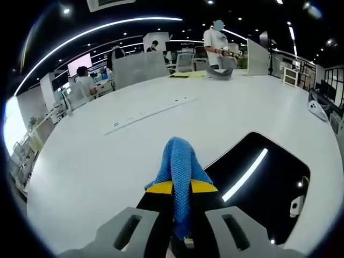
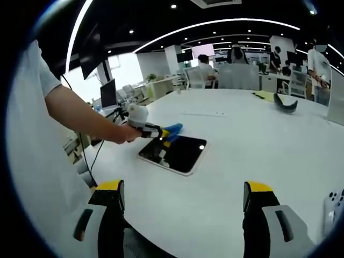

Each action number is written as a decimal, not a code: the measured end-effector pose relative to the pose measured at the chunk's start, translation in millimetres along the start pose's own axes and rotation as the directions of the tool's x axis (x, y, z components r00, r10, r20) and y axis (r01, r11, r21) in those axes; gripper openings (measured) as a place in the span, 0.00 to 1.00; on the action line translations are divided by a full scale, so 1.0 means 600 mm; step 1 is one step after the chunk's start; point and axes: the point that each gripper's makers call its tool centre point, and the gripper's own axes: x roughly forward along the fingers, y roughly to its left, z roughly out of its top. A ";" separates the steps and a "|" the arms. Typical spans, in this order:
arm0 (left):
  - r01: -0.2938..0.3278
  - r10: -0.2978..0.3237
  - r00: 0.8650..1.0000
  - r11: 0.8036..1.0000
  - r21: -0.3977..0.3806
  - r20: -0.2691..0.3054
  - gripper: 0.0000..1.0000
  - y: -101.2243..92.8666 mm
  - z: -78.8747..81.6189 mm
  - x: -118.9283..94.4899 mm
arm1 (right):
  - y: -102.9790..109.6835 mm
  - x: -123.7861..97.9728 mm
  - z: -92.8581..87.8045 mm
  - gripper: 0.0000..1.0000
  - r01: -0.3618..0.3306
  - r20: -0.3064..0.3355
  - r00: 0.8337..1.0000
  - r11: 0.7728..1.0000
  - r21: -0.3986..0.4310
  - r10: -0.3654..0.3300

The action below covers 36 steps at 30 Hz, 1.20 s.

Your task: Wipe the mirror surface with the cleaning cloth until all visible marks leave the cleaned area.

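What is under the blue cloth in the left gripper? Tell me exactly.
The blue cloth is clamped in the left gripper and hangs at the mirror's edge, over the white table. Whether its tip touches the glass or the table is hidden by the cloth itself.

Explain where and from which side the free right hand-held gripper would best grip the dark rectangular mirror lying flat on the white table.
Probably the dark rectangular mirror is best taken by its near long edge, the side facing the open right hand-held gripper. It lies flat and thin on the white table, so the jaws must come in low. The far corner is taken by the left hand-held gripper holding the blue knitted cloth.
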 end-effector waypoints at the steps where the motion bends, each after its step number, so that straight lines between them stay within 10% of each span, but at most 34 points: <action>1: 0.000 0.000 1.000 1.000 0.001 0.000 0.07 0.000 -0.001 -0.001 | 0.000 0.000 0.000 0.91 -0.001 0.001 1.000 1.000 0.001 0.001; 36: -0.013 0.013 1.000 1.000 -0.026 0.017 0.07 -0.012 -0.031 -0.045 | 0.016 0.002 0.017 0.91 -0.022 0.015 1.000 0.999 -0.039 0.022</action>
